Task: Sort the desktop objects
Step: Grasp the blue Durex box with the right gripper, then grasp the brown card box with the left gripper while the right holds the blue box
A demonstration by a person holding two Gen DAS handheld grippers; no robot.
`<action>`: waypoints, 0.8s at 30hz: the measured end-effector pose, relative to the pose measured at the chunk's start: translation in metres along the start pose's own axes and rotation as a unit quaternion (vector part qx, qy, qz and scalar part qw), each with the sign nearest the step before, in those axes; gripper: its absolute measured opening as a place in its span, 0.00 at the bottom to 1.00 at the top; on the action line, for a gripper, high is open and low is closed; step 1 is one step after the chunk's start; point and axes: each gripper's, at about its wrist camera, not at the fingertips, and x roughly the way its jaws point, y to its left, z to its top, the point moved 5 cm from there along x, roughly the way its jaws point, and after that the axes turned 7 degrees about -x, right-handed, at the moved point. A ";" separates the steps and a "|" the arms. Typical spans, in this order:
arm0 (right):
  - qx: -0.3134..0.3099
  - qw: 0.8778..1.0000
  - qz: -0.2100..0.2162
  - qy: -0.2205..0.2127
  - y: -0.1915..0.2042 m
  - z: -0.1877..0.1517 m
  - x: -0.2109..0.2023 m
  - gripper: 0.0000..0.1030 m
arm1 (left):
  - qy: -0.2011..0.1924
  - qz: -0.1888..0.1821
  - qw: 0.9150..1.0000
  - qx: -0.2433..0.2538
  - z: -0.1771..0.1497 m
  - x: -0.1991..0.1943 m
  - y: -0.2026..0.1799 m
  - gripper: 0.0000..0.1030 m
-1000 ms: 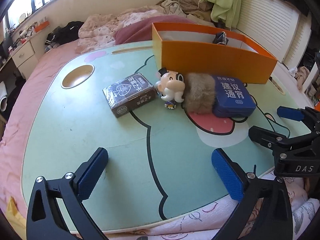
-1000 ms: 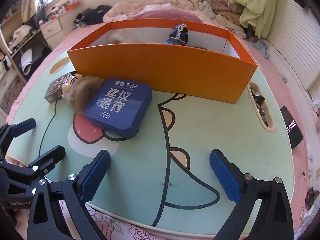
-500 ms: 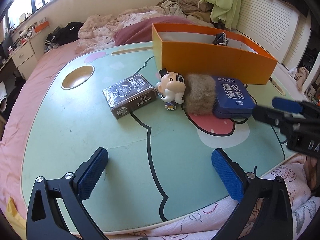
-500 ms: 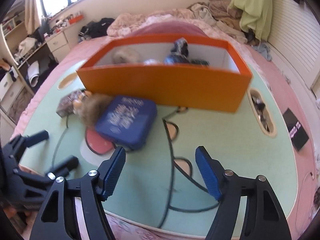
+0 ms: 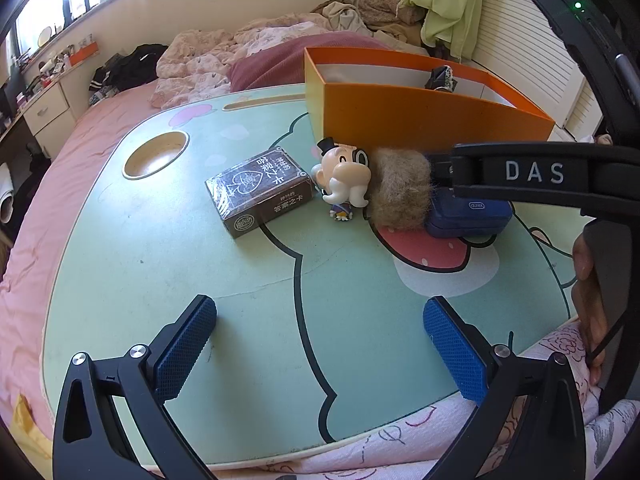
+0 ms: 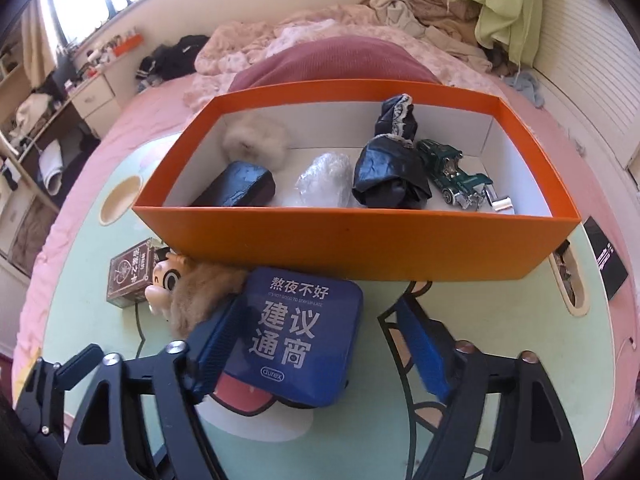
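The right gripper (image 6: 316, 344), jaws just opening wide, straddles the flat blue tin (image 6: 298, 330) lying on the green worktop (image 6: 500, 320) beside the orange cardboard box (image 6: 360, 242); the left gripper (image 5: 320, 344) hangs wide and empty.

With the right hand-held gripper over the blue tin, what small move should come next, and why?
Probably lower the right hand-held gripper a little and close it on the blue tin. Its jaws, just opening wider, stand apart on both sides of the tin and do not press it. The tin lies on the table in front of the orange box, where sorted things already lie.
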 end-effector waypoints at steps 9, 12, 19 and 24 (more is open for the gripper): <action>-0.032 0.999 -0.039 0.012 0.003 -0.010 0.008 0.64 | -0.004 -0.006 1.000 -0.007 0.002 -0.003 0.001 1.00; -0.017 0.999 -0.040 0.002 -0.014 -0.019 0.002 0.64 | -0.017 -0.055 0.998 -0.039 0.005 -0.015 0.011 1.00; 0.075 0.994 0.032 -0.069 -0.055 -0.033 -0.034 0.64 | -0.077 0.003 0.995 -0.065 0.029 -0.037 0.049 1.00; 0.054 0.991 0.055 -0.112 -0.045 -0.026 -0.053 0.64 | -0.058 -0.029 0.998 -0.010 0.052 -0.019 0.042 1.00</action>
